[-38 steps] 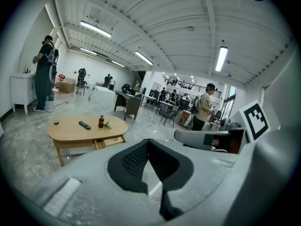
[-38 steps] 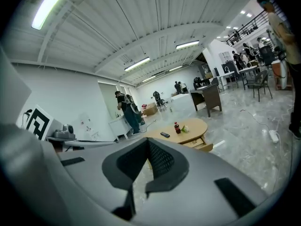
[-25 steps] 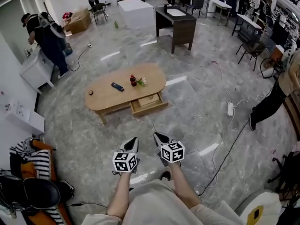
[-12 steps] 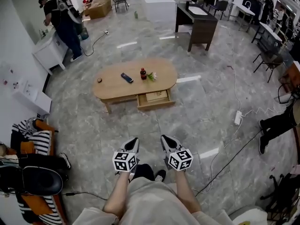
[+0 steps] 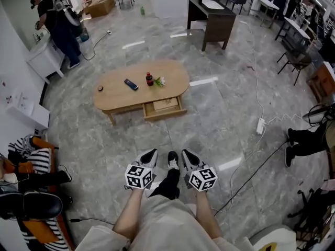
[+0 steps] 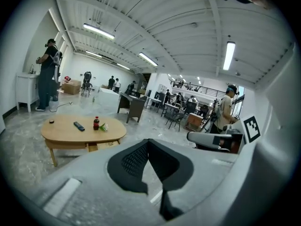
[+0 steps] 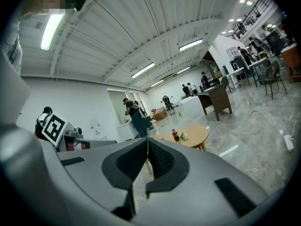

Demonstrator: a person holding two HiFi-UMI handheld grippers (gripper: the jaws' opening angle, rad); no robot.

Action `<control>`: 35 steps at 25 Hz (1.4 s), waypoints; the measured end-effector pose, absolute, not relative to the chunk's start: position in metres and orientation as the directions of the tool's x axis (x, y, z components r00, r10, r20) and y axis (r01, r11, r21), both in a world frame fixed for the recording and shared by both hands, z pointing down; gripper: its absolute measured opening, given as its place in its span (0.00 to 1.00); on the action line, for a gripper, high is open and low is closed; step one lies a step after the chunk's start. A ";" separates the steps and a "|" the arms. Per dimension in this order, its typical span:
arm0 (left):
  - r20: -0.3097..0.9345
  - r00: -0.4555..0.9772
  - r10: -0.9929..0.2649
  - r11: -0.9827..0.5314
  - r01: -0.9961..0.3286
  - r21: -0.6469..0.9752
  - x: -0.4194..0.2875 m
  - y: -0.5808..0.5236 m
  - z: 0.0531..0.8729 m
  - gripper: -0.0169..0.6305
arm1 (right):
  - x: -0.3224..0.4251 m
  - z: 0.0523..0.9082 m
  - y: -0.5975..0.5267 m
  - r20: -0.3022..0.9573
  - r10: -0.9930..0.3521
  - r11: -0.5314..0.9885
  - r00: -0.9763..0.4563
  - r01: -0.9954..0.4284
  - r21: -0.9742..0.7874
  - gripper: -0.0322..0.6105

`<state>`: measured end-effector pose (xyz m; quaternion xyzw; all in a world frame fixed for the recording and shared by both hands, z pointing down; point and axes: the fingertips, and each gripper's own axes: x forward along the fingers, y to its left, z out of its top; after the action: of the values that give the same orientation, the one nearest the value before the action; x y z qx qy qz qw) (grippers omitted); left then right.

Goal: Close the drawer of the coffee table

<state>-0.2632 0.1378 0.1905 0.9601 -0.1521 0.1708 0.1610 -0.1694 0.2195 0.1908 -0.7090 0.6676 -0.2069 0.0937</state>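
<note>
An oval wooden coffee table (image 5: 118, 95) stands on the grey floor ahead of me. Its drawer (image 5: 165, 107) is pulled out from the near right side, with something flat and pale inside. On the tabletop are a remote (image 5: 131, 84), a dark bottle with a red cap (image 5: 149, 79) and a small round object (image 5: 100, 88). My left gripper (image 5: 152, 154) and right gripper (image 5: 185, 154) are held low in front of me, far short of the table, both shut and holding nothing. The table (image 6: 83, 131) appears at the left of the left gripper view and the table (image 7: 190, 135) again mid-frame in the right gripper view.
A white power strip (image 5: 259, 125) and its cables trail over the floor at right. A dark desk (image 5: 212, 15) and a white cabinet (image 5: 167, 0) stand beyond the table. A person (image 5: 56, 26) works at a white counter far left. Clothes and bags (image 5: 31, 177) pile up at near left.
The head view has shifted as I walk; the table sits a little further left and up in view. Both grippers stay shut and low, and a foot now shows between them.
</note>
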 end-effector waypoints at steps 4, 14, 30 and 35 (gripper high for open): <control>0.342 0.913 -0.224 -0.908 -0.323 0.267 -0.233 0.131 0.187 0.04 | -0.146 0.185 0.218 0.156 -0.987 -0.095 0.040 -0.929 -0.359 0.08; 0.374 0.890 -0.260 -0.876 -0.381 0.296 -0.185 0.071 0.206 0.04 | -0.096 0.212 0.172 0.235 -0.971 -0.126 0.035 -0.915 -0.384 0.08; 0.350 0.845 -0.405 -0.791 -0.516 0.329 -0.106 -0.096 0.257 0.04 | 0.024 0.278 0.068 0.495 -0.868 -0.204 0.034 -0.934 -0.294 0.08; 0.307 0.836 -0.455 -0.779 -0.541 0.318 -0.098 -0.151 0.280 0.04 | 0.066 0.307 0.033 0.565 -0.822 -0.217 0.069 -0.956 -0.200 0.08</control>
<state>-0.0982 -0.1514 0.2799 0.9369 -0.2659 0.1069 0.2001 0.0656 0.0327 0.3068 -0.7223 0.6154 -0.2946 -0.1129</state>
